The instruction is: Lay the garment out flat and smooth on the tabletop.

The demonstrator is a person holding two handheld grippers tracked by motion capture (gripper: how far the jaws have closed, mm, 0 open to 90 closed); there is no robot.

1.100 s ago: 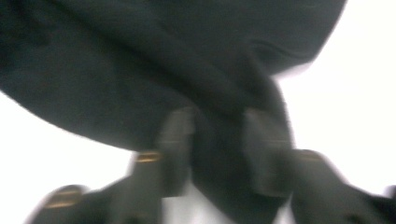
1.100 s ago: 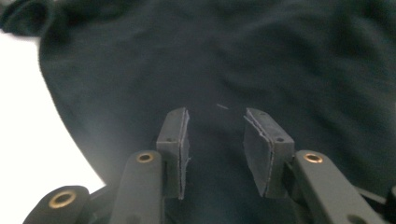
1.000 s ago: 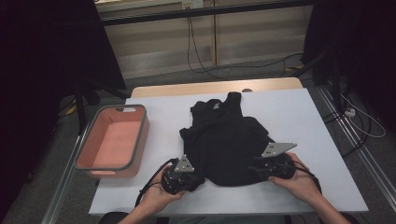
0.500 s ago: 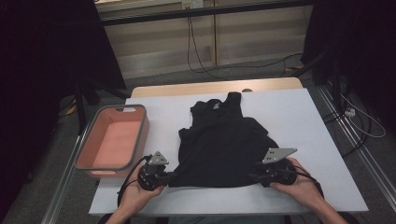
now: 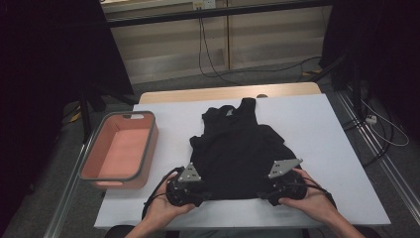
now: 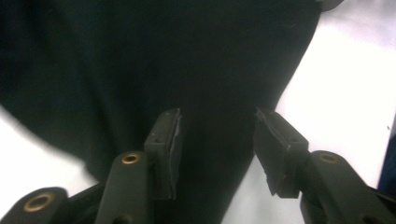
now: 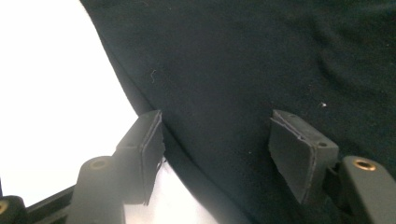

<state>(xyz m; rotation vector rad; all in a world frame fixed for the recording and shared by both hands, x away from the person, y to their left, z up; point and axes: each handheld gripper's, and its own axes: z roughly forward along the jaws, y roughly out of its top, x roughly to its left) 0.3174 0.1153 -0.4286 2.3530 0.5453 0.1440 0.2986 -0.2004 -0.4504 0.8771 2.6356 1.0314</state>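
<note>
On the white table (image 5: 337,148) we see a black garment (image 5: 242,148) spread flat mid-table, hem toward us. Left gripper (image 5: 198,194) at the hem's left corner, right gripper (image 5: 270,192) at its right corner. Both sets of jaws have just been opening; they stand apart with cloth between them, pads (image 6: 173,149) not pressing it. Pink bin (image 5: 119,151) sits left of the garment, apart.
</note>
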